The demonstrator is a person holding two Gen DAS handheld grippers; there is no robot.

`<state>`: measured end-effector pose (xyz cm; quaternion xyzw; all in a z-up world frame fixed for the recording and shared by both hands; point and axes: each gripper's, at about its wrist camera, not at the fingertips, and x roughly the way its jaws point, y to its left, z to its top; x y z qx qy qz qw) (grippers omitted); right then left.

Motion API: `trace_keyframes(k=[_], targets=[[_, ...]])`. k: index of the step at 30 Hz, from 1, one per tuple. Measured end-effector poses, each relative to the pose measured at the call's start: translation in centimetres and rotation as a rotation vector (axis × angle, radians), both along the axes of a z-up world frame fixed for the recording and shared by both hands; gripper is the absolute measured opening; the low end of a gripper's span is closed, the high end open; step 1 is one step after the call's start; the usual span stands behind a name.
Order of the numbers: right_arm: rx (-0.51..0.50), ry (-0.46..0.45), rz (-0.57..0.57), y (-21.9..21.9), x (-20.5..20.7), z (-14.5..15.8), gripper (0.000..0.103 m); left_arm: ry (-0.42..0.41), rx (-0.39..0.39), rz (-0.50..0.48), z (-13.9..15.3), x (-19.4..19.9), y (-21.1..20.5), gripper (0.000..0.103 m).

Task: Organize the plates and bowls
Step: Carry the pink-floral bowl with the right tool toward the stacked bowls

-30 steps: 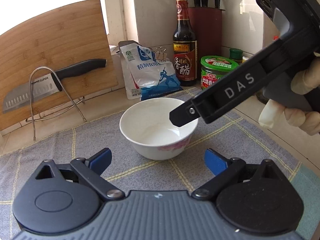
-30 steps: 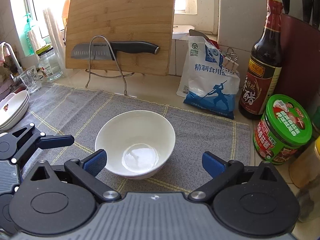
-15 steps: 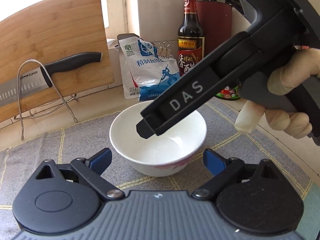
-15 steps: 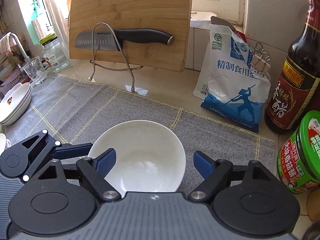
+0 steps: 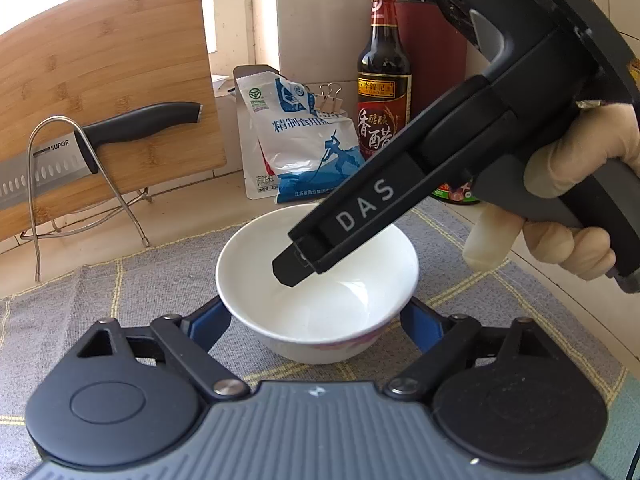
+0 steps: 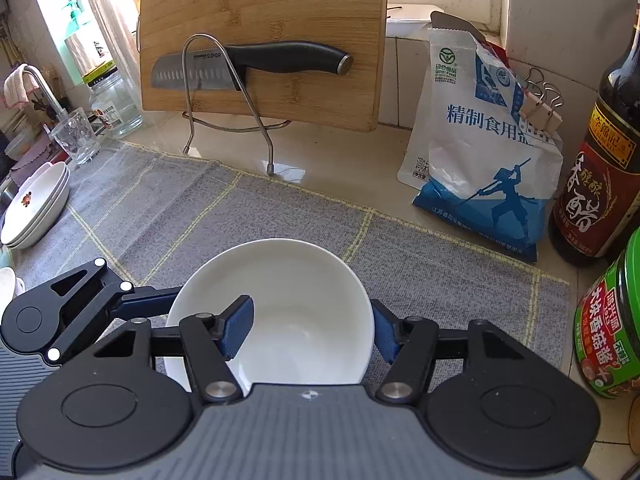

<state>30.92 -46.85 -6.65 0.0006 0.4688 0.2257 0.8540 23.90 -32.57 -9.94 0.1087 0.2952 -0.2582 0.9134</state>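
Note:
A white bowl (image 5: 332, 312) (image 6: 296, 276) stands upright on the grey checked cloth (image 6: 440, 276). My right gripper (image 6: 310, 332) is shut on the bowl: its left pad (image 6: 236, 328) is inside and its right pad (image 6: 384, 334) is against the outer wall. In the left wrist view its finger (image 5: 296, 268) dips into the bowl, held by a gloved hand (image 5: 568, 200). My left gripper (image 5: 316, 320) straddles the bowl low down, its jaws closing with the pads right beside the outer wall. Its finger (image 6: 148, 300) shows at the bowl's left side. A stack of white plates (image 6: 36, 208) lies far left.
Behind the cloth lean a bamboo cutting board (image 6: 264, 20) and a knife (image 6: 256, 64) on a wire stand. A salt bag (image 6: 480, 152), a dark vinegar bottle (image 6: 600, 160) and a green-lidded jar (image 6: 612, 332) crowd the right. A glass (image 6: 76, 136) and a clear jar (image 6: 114, 104) stand far left.
My right gripper came down over the bowl and closed, one finger now inside it. My left gripper moved forward until the bowl sits between its fingers, which have drawn closer together.

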Motion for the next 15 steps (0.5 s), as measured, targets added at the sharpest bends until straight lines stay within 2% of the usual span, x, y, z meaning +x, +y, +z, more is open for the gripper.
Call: trace_keyframes(k=[9,15], targets=[[0.028,0.018,-0.018,-0.1,-0.5,0.5,0.067,0.001,0.017,-0.008,0.2,-0.5,0.0,0.091],[0.052,0.021,-0.025,0.4,-1.7,1.7,0.067,0.008,0.014,-0.022,1.4,-1.5,0.9,0.091]])
